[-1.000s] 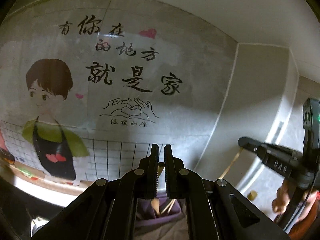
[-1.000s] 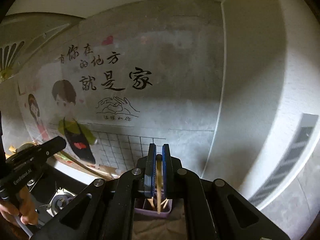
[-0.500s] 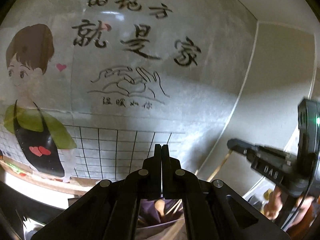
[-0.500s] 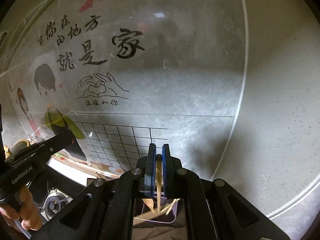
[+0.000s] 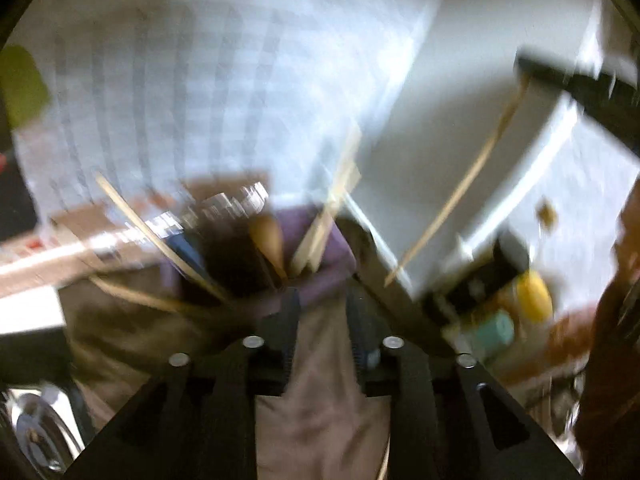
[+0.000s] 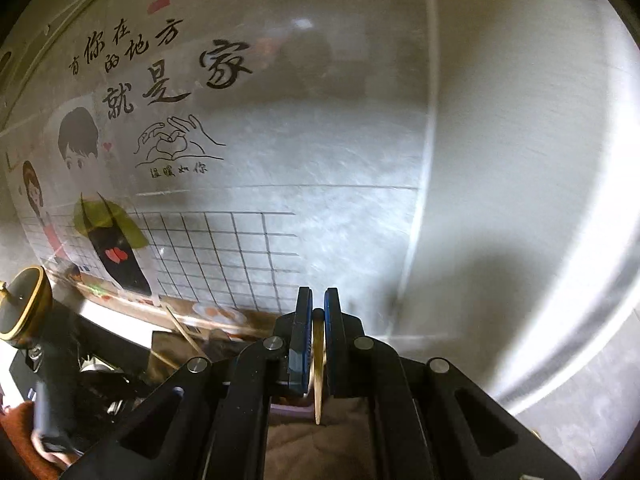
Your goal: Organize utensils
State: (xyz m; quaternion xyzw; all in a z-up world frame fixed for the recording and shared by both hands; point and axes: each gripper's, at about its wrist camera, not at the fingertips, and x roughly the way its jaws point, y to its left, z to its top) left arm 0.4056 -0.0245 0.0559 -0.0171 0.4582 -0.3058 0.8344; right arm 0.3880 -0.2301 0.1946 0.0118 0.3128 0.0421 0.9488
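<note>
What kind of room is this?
Probably a kitchen at home. A purple utensil holder stands full of wooden chopsticks and spoons, the wall sticker shows a cartoon cook in an apron, and jars stand nearby.

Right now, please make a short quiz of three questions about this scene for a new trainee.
1. True or false: the right hand-held gripper is shut on a thin wooden chopstick.
2. What colour is the utensil holder in front of the left hand-held gripper?
A. purple
B. red
C. white
3. Fill in: between the left hand-held gripper's opening jaws lies only ____.

Key: 1 true; 2 A; 3 brown cloth.
</note>
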